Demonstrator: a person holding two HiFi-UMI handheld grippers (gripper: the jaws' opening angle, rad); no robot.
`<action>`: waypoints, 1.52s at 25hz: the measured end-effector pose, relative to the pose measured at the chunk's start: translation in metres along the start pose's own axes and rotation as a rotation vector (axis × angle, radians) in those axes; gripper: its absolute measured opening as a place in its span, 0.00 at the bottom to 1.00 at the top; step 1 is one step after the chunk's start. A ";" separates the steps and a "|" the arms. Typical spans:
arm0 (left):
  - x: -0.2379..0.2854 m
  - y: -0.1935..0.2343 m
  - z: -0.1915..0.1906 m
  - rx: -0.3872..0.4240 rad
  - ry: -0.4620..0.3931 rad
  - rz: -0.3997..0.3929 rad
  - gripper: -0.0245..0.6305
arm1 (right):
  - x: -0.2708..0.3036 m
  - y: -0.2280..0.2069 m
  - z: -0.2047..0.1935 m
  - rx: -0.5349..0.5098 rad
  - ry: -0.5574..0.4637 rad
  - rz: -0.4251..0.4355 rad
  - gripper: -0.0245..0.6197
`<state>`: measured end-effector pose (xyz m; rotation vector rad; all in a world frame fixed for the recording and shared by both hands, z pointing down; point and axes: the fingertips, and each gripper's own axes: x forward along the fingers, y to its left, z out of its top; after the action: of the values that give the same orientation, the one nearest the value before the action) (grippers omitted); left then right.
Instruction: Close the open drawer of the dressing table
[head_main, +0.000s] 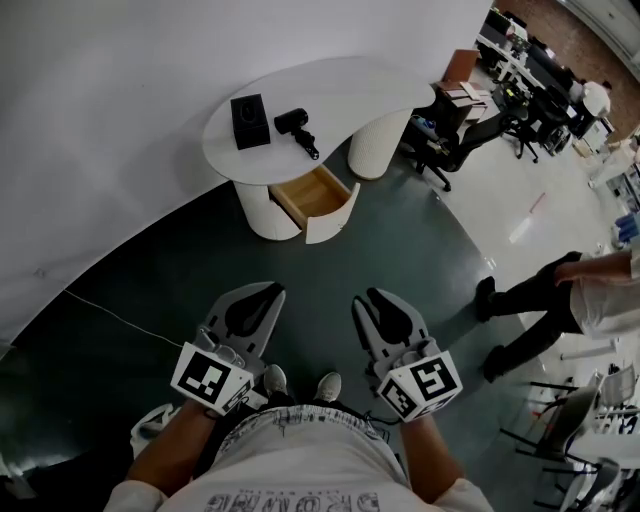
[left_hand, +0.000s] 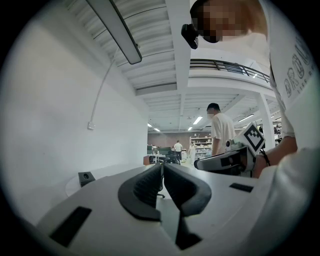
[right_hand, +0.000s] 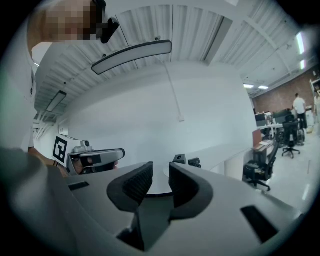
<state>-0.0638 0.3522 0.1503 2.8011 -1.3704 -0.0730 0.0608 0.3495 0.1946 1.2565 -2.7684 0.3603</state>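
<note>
Drawer, head view: pulled open under the left part of the surface, wooden inside, curved white front; well ahead of both grippers.
Surface, head view: white, curved, on two rounded white bases, set against a white wall.
Black box, head view: on the surface, near its left end.
Hair dryer, head view: black, lying just to the right of the black box.
Left hand-held gripper, head view: low in frame over the dark floor, jaws together.
Right hand-held gripper, head view: beside the left one, not touching it, pointed toward the drawer.
Bystander, head view: at the right edge, in dark trousers, well apart from the surface.
Left hand-held gripper, left gripper view: pads closed against each other at the tips, clamped on nothing.
Black box, left gripper view: small, far off at the left, past the gripper body.
Right hand-held gripper, left gripper view: at the right, level, marker cube on top.
Right hand-held gripper, right gripper view: jaws apart, gap clear, gripping nothing.
Surface, right gripper view: far beyond the jaws, with the black box and hair dryer side by side on it.
Left hand-held gripper, right gripper view: at the left, level.
Office chair, right gripper view: to the right of the surface.
</note>
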 end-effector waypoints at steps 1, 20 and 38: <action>0.000 0.000 0.000 0.000 0.002 0.000 0.09 | 0.000 -0.001 0.000 0.001 0.000 0.000 0.21; 0.020 -0.027 -0.007 0.014 0.020 0.028 0.09 | -0.021 -0.030 -0.005 0.016 0.001 0.024 0.30; 0.059 -0.068 -0.020 0.019 0.025 0.076 0.09 | -0.051 -0.086 -0.017 0.024 0.013 0.063 0.31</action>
<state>0.0267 0.3470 0.1652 2.7516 -1.4783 -0.0238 0.1587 0.3369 0.2181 1.1693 -2.8066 0.4051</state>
